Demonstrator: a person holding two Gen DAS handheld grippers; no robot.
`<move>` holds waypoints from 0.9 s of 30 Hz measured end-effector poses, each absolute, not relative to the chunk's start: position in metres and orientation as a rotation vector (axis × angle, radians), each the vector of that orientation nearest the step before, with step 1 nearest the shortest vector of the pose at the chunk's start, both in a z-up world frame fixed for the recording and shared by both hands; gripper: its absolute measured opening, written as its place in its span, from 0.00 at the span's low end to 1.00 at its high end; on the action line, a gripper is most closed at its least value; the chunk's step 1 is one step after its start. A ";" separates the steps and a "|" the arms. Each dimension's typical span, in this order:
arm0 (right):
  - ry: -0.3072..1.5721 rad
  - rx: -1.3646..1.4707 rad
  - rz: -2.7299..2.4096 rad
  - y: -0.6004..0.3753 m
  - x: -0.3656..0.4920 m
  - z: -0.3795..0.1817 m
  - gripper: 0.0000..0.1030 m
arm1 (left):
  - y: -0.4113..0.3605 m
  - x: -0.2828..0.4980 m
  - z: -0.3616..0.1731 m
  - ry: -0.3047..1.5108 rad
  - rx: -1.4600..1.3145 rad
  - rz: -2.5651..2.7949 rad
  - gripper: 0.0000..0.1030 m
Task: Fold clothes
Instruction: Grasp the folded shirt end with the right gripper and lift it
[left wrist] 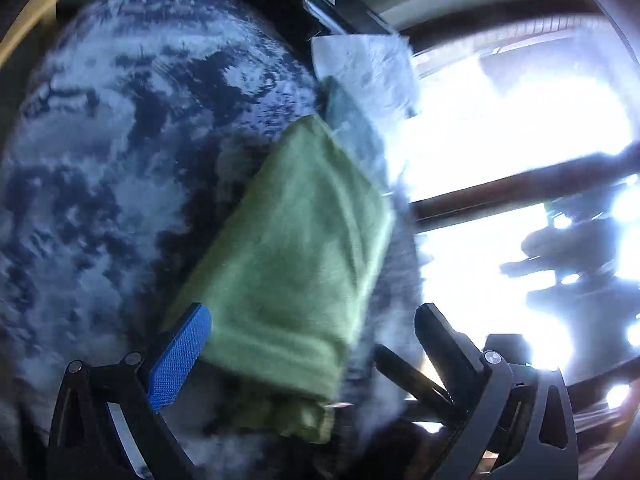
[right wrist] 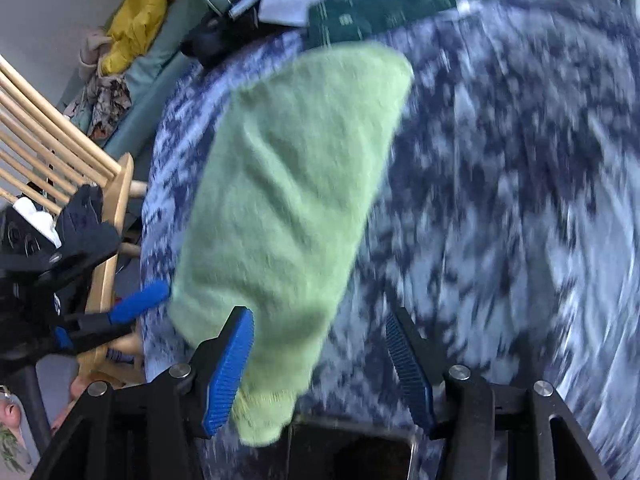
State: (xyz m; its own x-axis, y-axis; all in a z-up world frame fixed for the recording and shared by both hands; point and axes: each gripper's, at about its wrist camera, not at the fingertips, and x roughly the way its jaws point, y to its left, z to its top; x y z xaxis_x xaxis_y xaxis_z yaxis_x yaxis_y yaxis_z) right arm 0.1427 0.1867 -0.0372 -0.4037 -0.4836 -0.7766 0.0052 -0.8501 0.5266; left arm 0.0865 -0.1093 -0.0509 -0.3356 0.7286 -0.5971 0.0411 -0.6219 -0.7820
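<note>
Green cloth (right wrist: 288, 200) lies folded; only right view shows wooden chair (right wrist: 108, 240).

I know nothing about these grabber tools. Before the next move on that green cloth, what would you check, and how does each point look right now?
1. Green cloth already folded: ok, it lies as a compact folded bundle.
2. Cloth resting on the blue-and-white patterned surface: ok.
3. Right gripper free of the cloth: ok, its jaws stand apart, and the cloth's near end lies between them unpinched.
4. Left gripper free: ok, its jaws are spread with the cloth's near end between them.
5. Cloth clear of the dark green item behind it: cannot tell, their edges meet in the blur.
6. Sharp view for aiming: not ok, both pictures are motion-blurred.
</note>
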 end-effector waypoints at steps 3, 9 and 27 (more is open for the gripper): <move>-0.630 1.464 -2.341 0.188 0.130 -0.025 0.55 | -0.103 0.085 -0.047 -0.979 -1.425 2.024 1.00; -0.594 1.467 -2.307 0.178 0.102 -0.031 0.56 | -0.080 0.083 -0.048 -0.850 -1.477 2.081 1.00; -0.820 1.567 -1.910 0.165 0.122 -0.089 0.57 | -0.046 0.107 -0.010 -0.358 -1.364 2.418 1.00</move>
State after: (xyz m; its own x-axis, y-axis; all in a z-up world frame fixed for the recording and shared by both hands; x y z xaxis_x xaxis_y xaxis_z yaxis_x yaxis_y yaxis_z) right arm 0.1220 0.1651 -0.0890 -0.1848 -0.7288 -0.6593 0.0242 -0.6741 0.7383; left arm 0.1071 -0.0458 -0.0098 -0.4808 0.4108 -0.7747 -0.1688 -0.9103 -0.3780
